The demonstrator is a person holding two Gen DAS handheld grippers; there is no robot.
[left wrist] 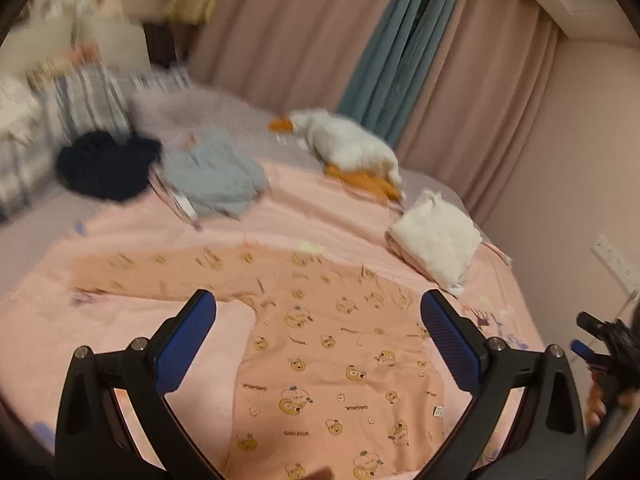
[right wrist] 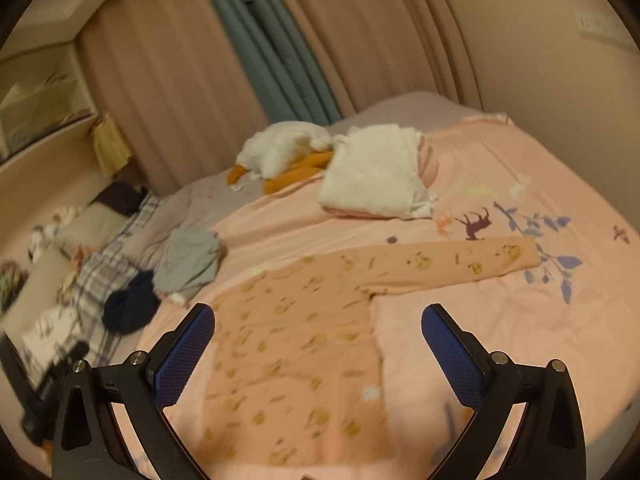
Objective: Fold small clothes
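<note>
A small peach long-sleeved shirt with bear prints (left wrist: 340, 364) lies flat on the pink bedsheet (left wrist: 280, 220). One sleeve stretches out to the left in the left wrist view; the other sleeve stretches right in the right wrist view (right wrist: 460, 264). My left gripper (left wrist: 318, 308) is open and empty, hovering over the shirt's body. My right gripper (right wrist: 318, 320) is open and empty above the shirt (right wrist: 296, 360) near its armpit. The right gripper also shows at the edge of the left wrist view (left wrist: 600, 344).
On the bed lie a folded white garment (left wrist: 436, 236), a white and orange plush duck (left wrist: 348, 148), a crumpled light-blue garment (left wrist: 212, 172) and a dark navy garment (left wrist: 108, 164). Plaid pillows (left wrist: 88, 96) are at the headboard. Curtains (left wrist: 360, 40) and walls border the bed.
</note>
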